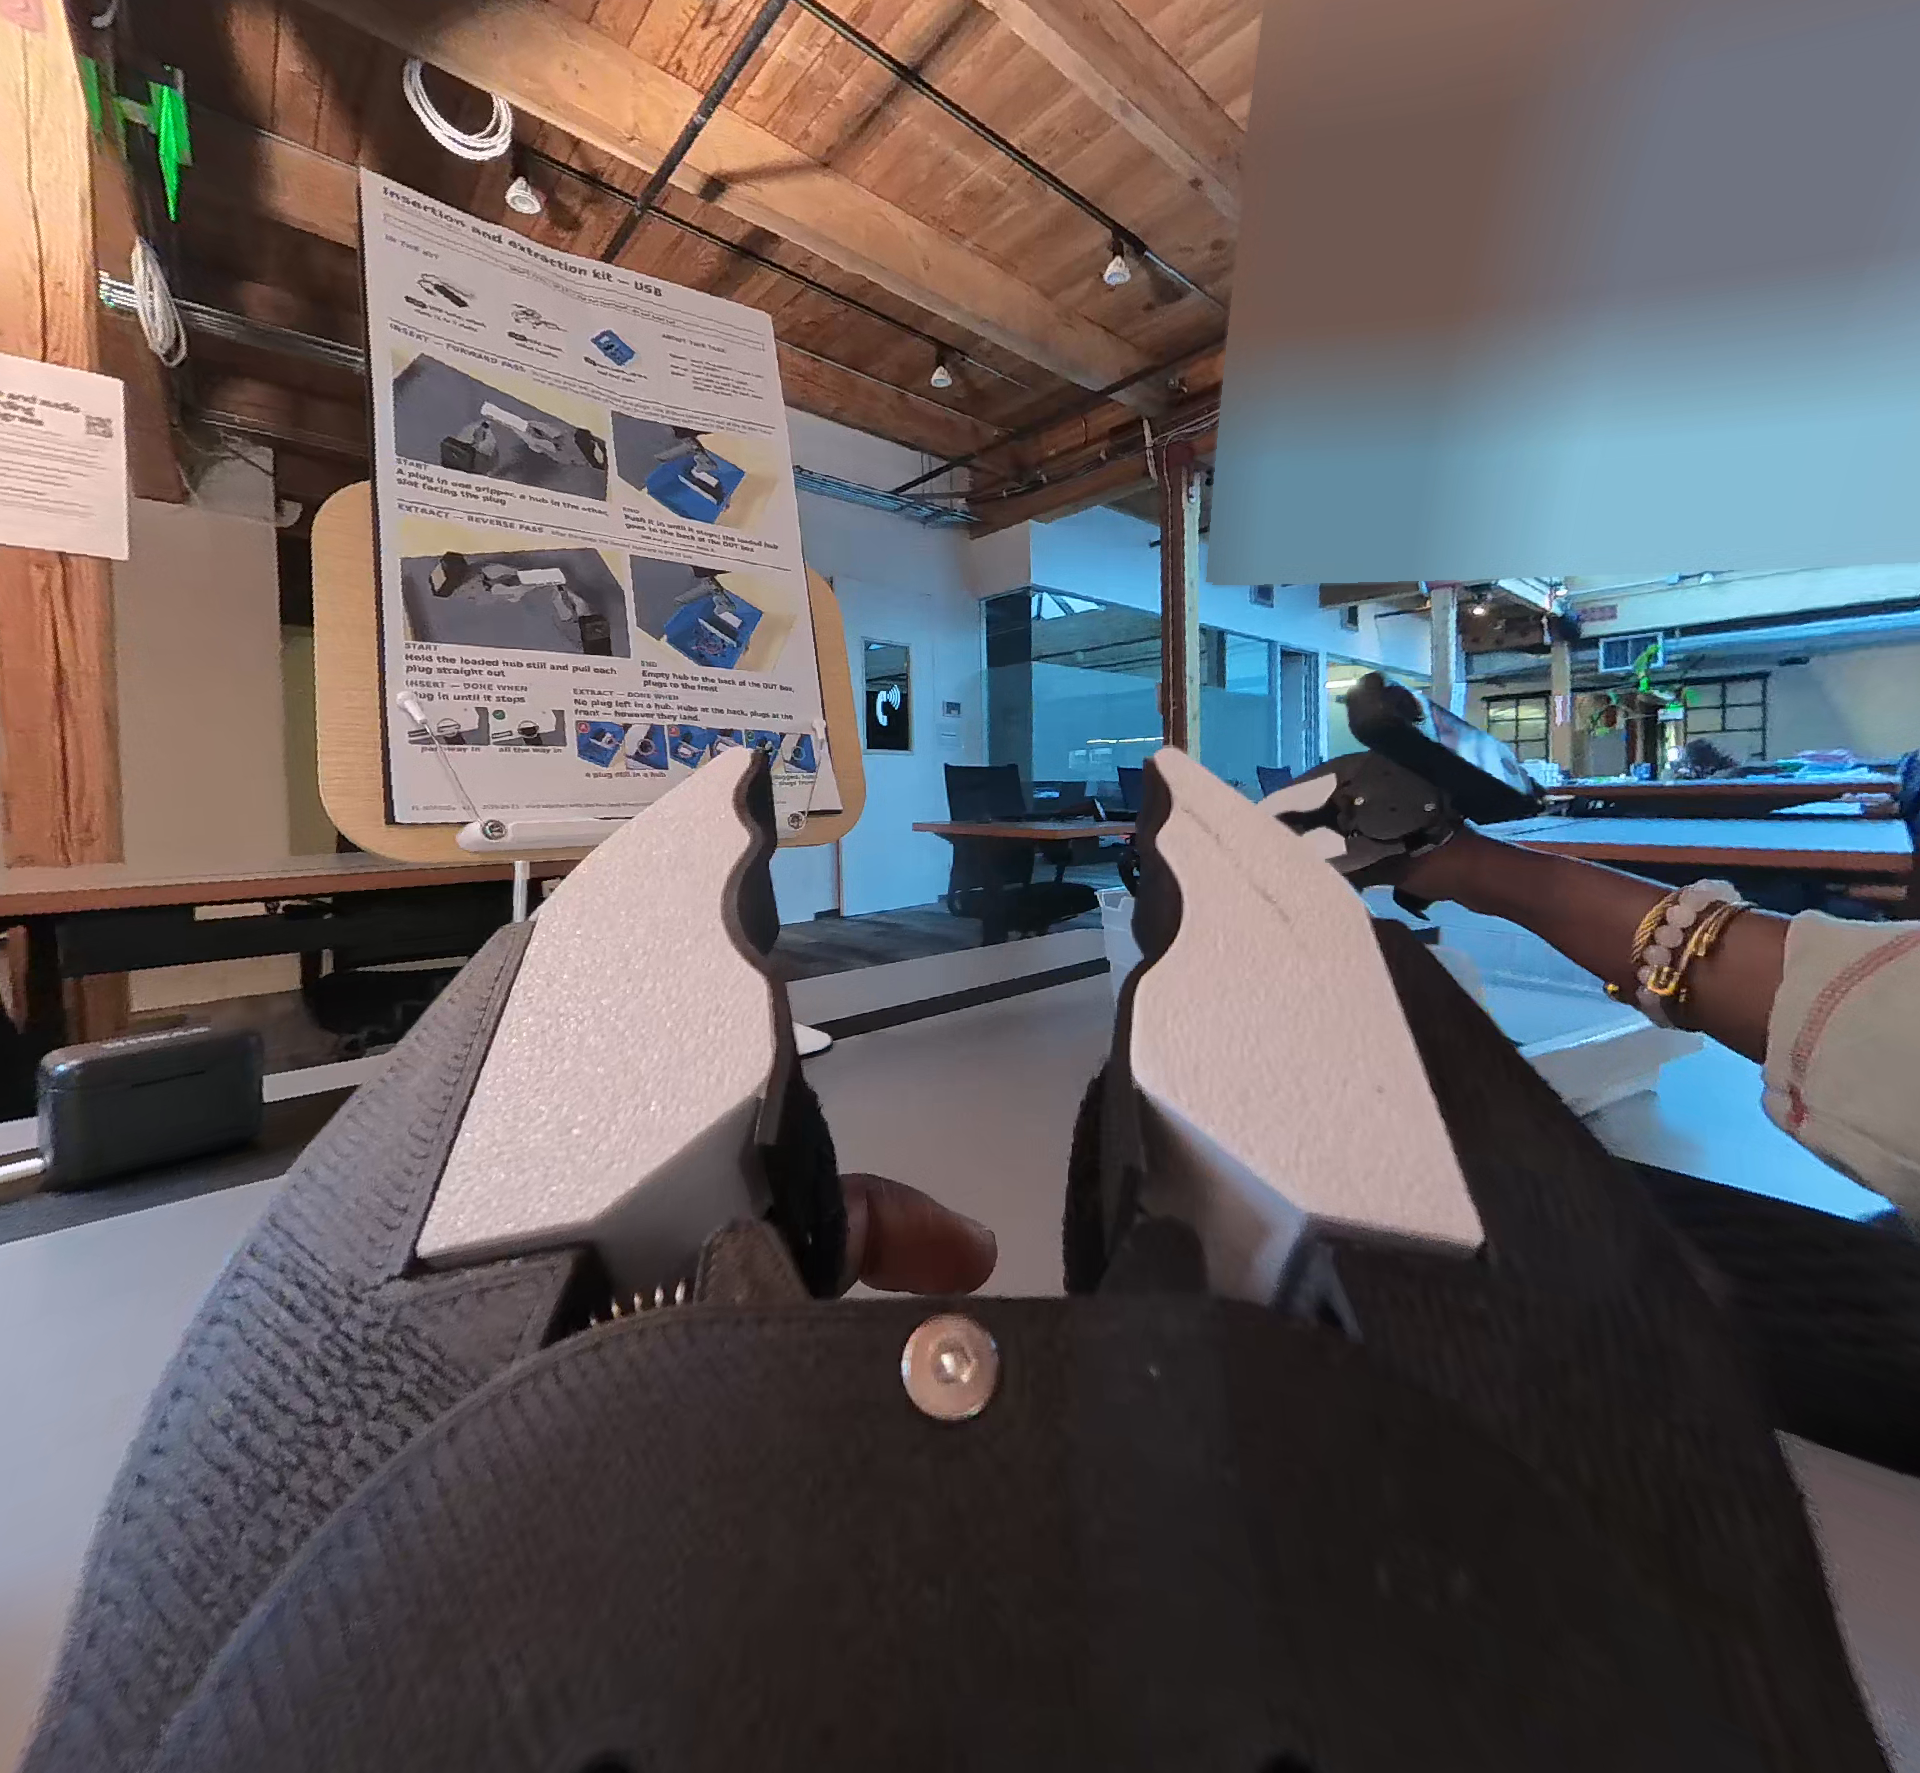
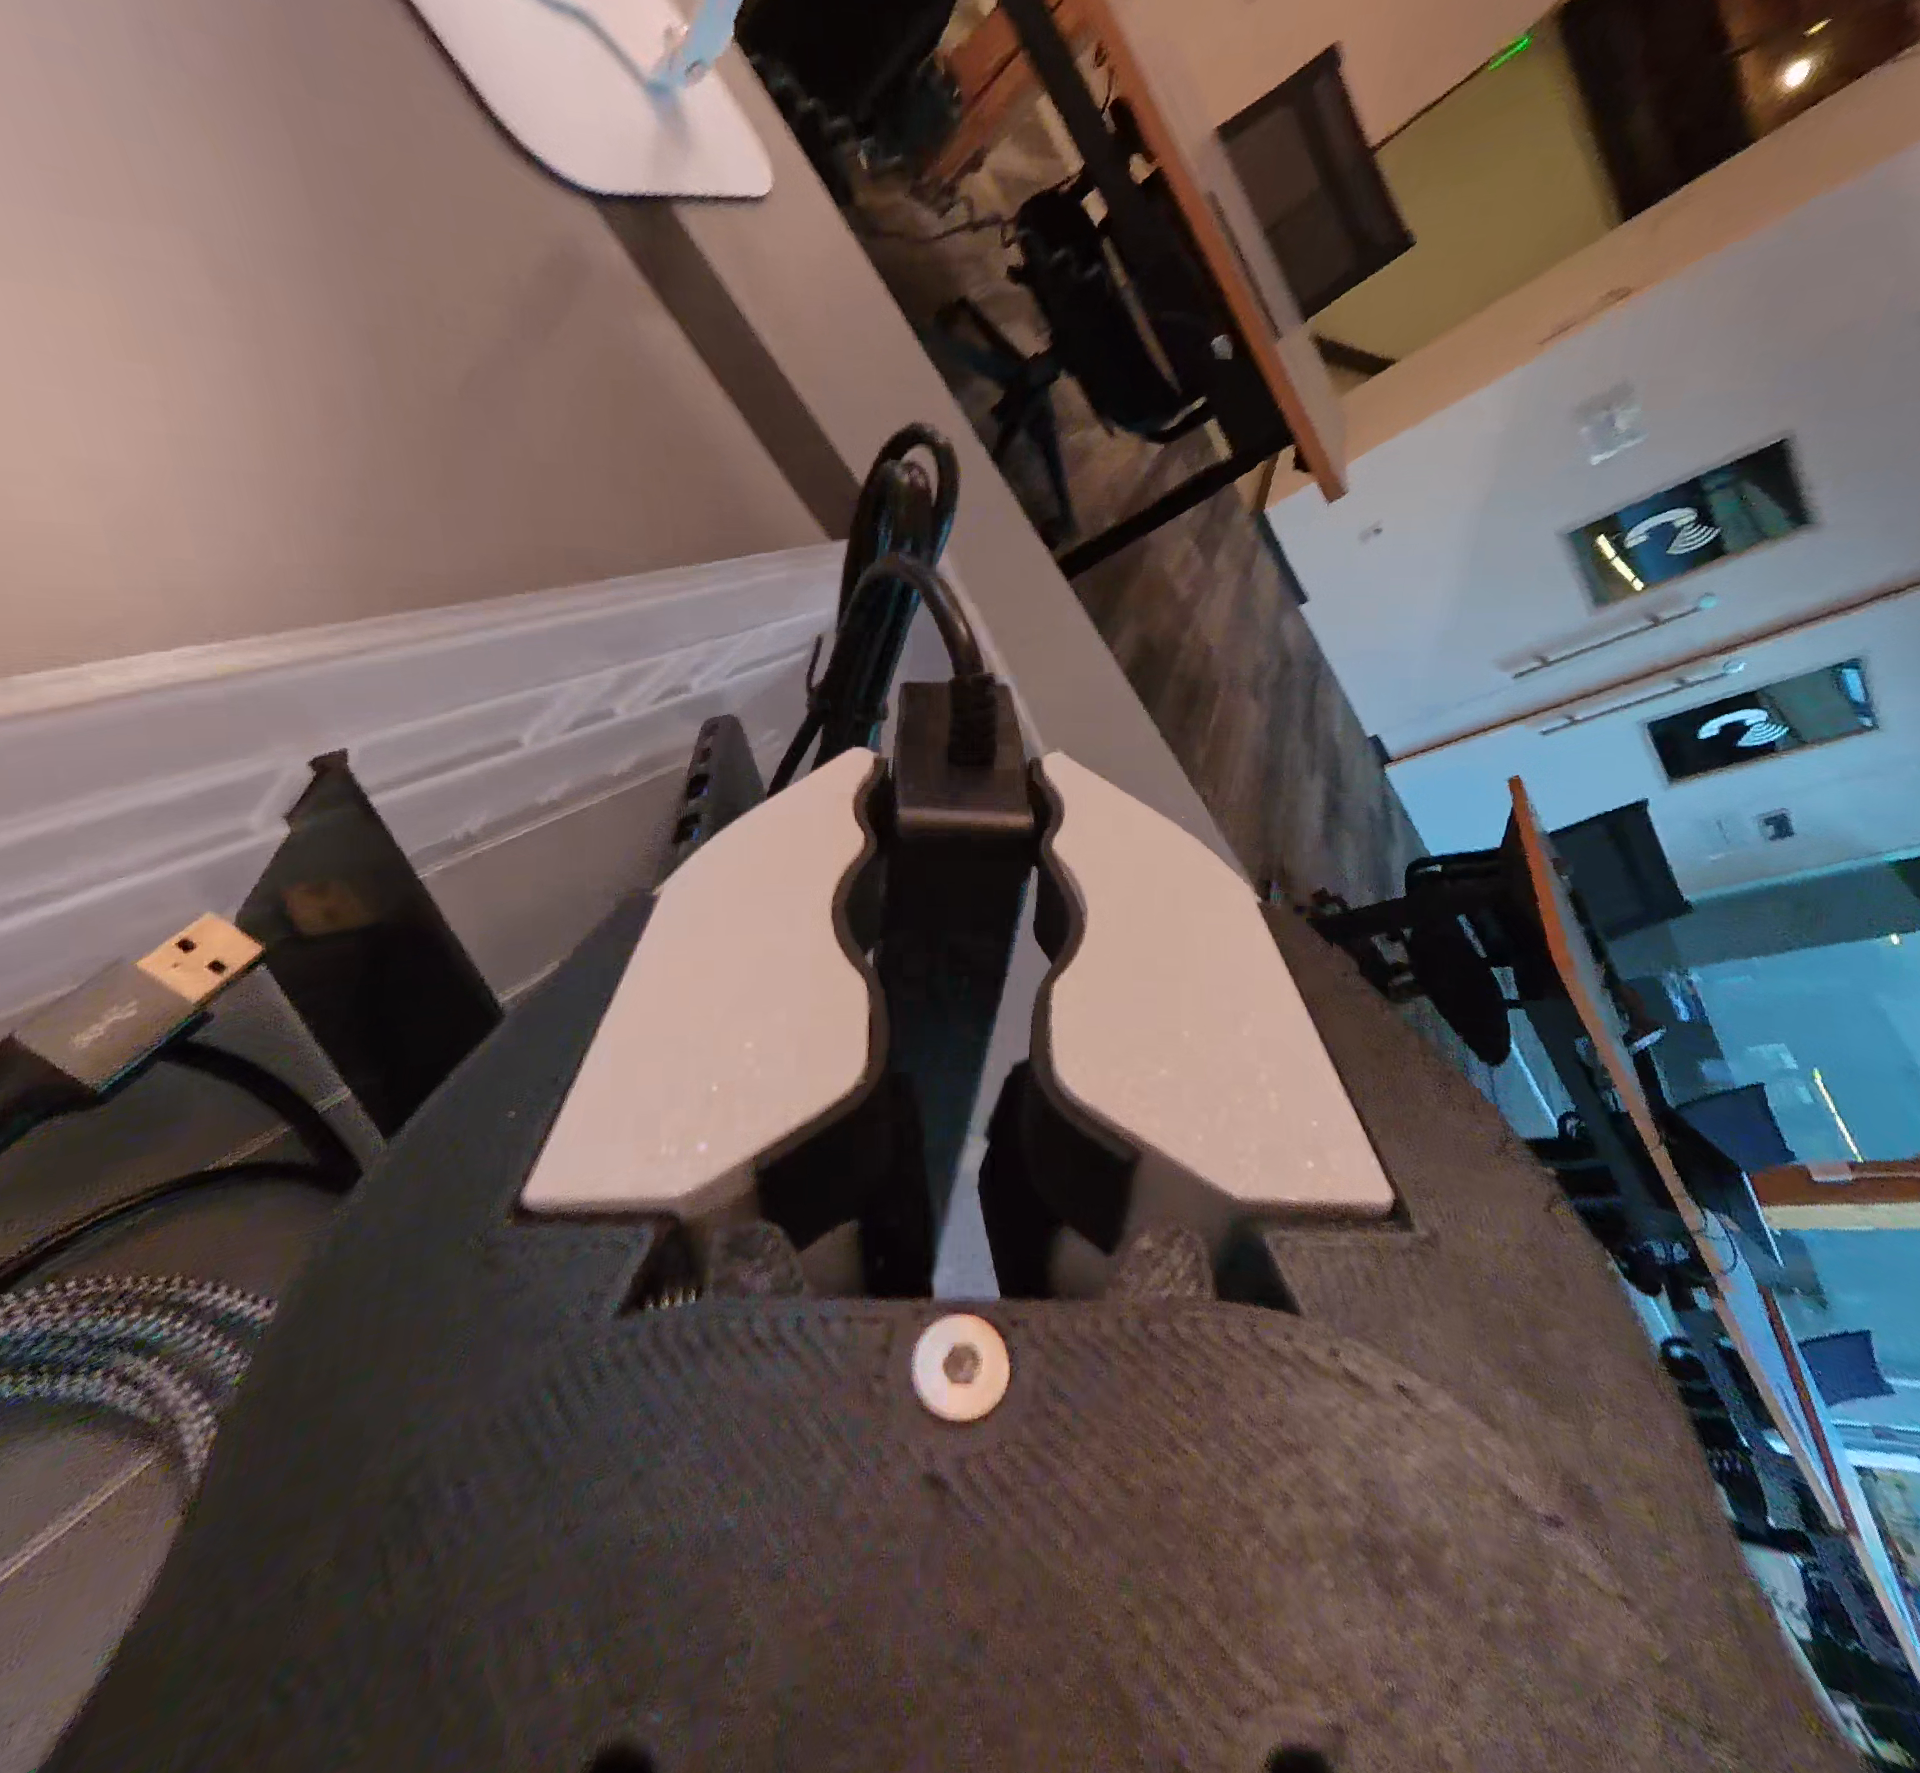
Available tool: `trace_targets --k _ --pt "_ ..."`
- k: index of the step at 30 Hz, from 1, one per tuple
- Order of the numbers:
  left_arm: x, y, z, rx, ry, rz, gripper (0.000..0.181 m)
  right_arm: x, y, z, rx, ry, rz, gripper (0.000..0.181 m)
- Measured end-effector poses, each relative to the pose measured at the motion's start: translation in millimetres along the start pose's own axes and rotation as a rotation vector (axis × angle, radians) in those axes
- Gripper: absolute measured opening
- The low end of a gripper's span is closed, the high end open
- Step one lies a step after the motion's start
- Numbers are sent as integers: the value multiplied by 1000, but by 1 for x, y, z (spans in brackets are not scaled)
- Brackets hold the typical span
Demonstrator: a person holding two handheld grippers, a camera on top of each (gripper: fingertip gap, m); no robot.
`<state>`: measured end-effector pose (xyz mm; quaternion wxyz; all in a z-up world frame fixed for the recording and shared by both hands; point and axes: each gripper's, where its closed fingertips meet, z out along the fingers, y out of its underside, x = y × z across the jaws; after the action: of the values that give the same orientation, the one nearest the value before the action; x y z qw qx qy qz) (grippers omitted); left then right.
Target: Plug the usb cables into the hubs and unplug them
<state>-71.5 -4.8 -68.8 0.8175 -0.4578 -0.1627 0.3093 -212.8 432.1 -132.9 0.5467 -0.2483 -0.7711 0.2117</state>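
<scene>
Right gripper (image 2: 954,793) clamps a black hub (image 2: 951,809), lifted above the bin. Left gripper (image 1: 956,778) gapes empty over the counter (image 1: 935,1079). I'd fetch the near-left USB plug (image 2: 197,965), squarely.

Left wrist view faces upward, roomward; right wrist view rolled, close over table (image 2: 312,373).

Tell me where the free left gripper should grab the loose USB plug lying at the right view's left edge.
Grip the grey plug housing, not the metal tip. The tip points up and right and must stay bare for insertion, so the open left gripper should probably close across the housing's flat sides, coming from the cable end.
</scene>
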Motion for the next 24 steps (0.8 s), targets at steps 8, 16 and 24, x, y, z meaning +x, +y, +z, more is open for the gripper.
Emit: trace_targets --k 8,16,24 --pt "-1 -1 0 4 -6 3 66 -11 10 -17 -168 -44 44 49" --pt "0 0 1 0 -6 5 66 -44 -61 -120 109 26 475 76" --pt "1 -2 0 6 -11 7 66 -156 -28 -127 -247 -243 518 54"
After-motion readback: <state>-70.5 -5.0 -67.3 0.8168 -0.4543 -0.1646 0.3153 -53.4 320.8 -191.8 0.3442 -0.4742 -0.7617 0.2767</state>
